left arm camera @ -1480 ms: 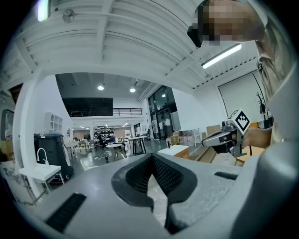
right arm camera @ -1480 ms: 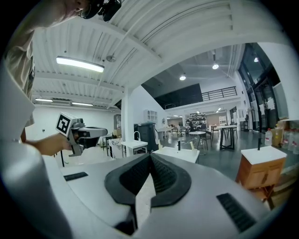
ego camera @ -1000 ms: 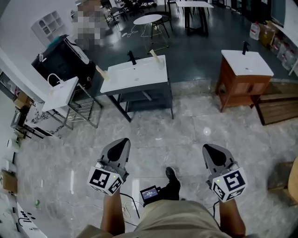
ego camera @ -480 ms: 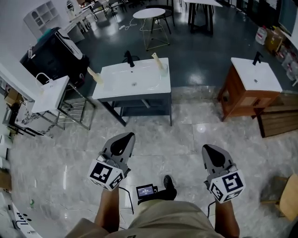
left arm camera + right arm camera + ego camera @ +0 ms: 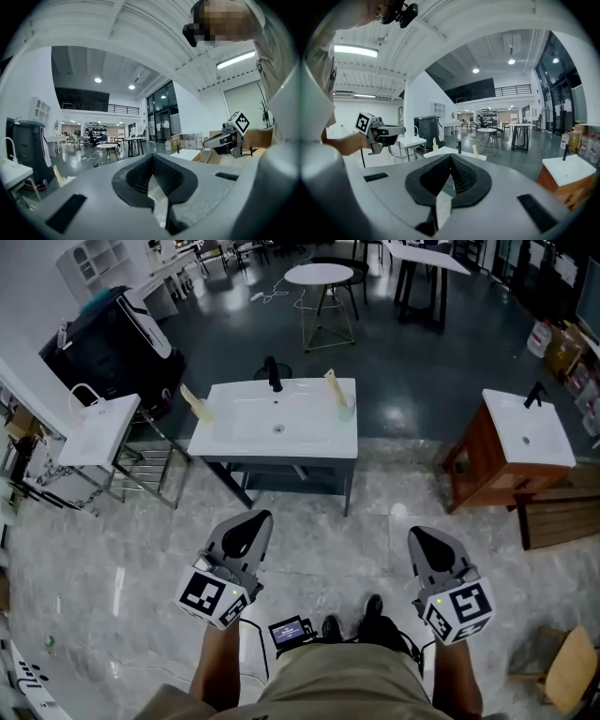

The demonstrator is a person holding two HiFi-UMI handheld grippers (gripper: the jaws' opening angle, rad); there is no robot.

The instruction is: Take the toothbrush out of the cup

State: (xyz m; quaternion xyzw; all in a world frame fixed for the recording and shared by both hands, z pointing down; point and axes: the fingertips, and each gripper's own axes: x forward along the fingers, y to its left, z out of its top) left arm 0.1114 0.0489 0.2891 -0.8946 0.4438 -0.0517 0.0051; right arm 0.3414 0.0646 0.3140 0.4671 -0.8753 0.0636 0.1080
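Left grey gripper [image 5: 246, 532] and right grey gripper [image 5: 429, 547] are held clenched, with nothing between the jaws, above a pale marble floor [image 5: 122, 521]. Well ahead, the cream toothbrush [image 5: 332, 385] is seen leaning in a clear cup [image 5: 345, 410] at the far right corner of a white rectangular washbasin [image 5: 244, 427].

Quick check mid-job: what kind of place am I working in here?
Likely an open test hall or showroom, not a real bathroom: a white washbasin unit and a wooden vanity stand free, with a round table behind.

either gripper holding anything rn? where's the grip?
Nothing held. Left gripper and right gripper are both shut, empty; toothbrush sits in the cup on the sink.
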